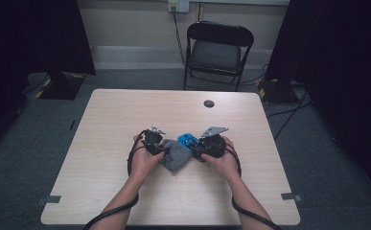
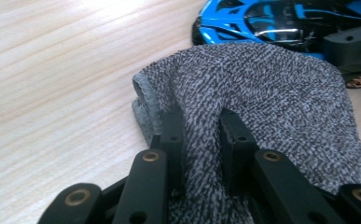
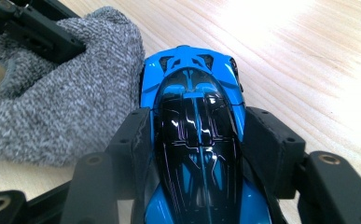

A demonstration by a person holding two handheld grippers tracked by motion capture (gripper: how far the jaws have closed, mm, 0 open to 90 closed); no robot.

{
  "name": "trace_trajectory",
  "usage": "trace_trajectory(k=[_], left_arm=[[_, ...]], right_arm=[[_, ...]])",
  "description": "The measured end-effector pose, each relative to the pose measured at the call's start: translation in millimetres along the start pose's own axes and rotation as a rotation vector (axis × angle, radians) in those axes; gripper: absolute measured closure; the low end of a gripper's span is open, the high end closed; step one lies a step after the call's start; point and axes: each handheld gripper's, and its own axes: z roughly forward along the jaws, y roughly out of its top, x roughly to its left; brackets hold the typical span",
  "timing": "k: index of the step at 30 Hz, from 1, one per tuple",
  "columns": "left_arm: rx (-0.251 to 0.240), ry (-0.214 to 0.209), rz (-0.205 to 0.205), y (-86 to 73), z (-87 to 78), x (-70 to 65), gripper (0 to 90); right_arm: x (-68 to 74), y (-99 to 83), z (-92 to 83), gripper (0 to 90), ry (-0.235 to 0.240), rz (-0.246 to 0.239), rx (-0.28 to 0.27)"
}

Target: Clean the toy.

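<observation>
Here I have both hands low over the middle of the tabletop (image 1: 125, 115), forearms coming in from the near edge and angling toward each other. My left gripper (image 1: 160, 146) points inward to the right; its fingers (image 2: 172, 135) are pressed nearly together, pinching a fold of the grey knitted cloth (image 2: 271, 98) between them. The cloth lies bunched on the tabletop between my two hands, its hemmed edge turned toward the bare wood in the left gripper view.

My right gripper (image 1: 197, 147) points inward to the left, level with the tabletop. Its fingers (image 3: 134, 140) stand part-way apart and clamp the blue toy car (image 3: 194, 121) by its two sides, the black roof showing between them and the nose pointing away from the hand. The car sits on the tabletop just beside the cloth, touching its edge in the right gripper view. A black folding chair (image 1: 219, 50) stands beyond the far edge.
</observation>
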Motion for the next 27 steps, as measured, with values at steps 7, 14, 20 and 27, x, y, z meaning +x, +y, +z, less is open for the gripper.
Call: trace_trajectory(k=[7,14,20,27], left_arm=[[0.007,0.011,-0.001,3.7,0.3,2.7,74.3],[-0.001,0.006,-0.033,3.7,-0.1,10.4,74.3],[-0.004,0.024,-0.044,3.6,-1.4,15.6,74.3],[-0.010,0.041,-0.078,0.9,-4.9,25.5,74.3]], right_arm=[[0.0,-0.6,-0.1,42.5,0.000,0.004,-0.005],[0.1,-0.8,-0.1,42.6,0.000,0.008,-0.006],[0.0,-1.1,-0.1,42.6,0.000,0.007,-0.009],[-0.2,-1.0,-0.2,42.6,0.002,0.008,-0.007]])
